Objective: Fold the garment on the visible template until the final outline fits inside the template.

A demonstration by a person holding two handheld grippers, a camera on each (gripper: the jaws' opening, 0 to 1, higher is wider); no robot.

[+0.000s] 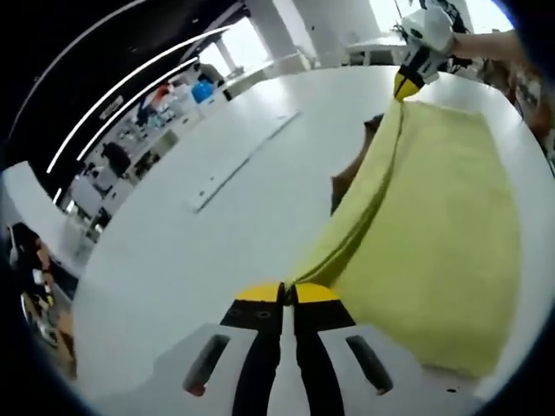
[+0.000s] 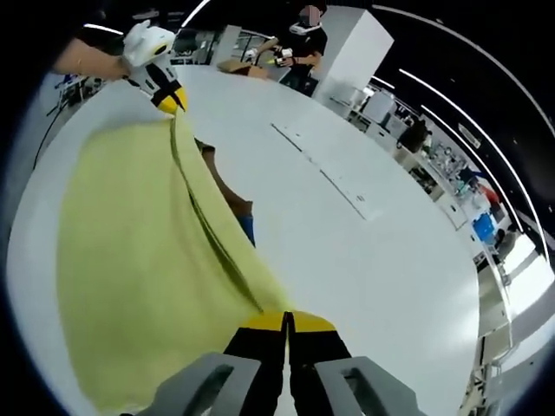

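Left claw [image 1: 288,293] and right claw [image 2: 287,321] are both closed on one folded edge of the yellow garment [image 1: 434,225], stretching it lifted above the white tabletop [image 1: 217,225].

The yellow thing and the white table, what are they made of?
The yellow garment looks like soft, matte cloth, maybe fleece or towelling: it drapes and stacks in thick folded layers along the edge pinched by the left gripper and right gripper. The white table seems hard, smooth laminate or painted board with a faint sheen.
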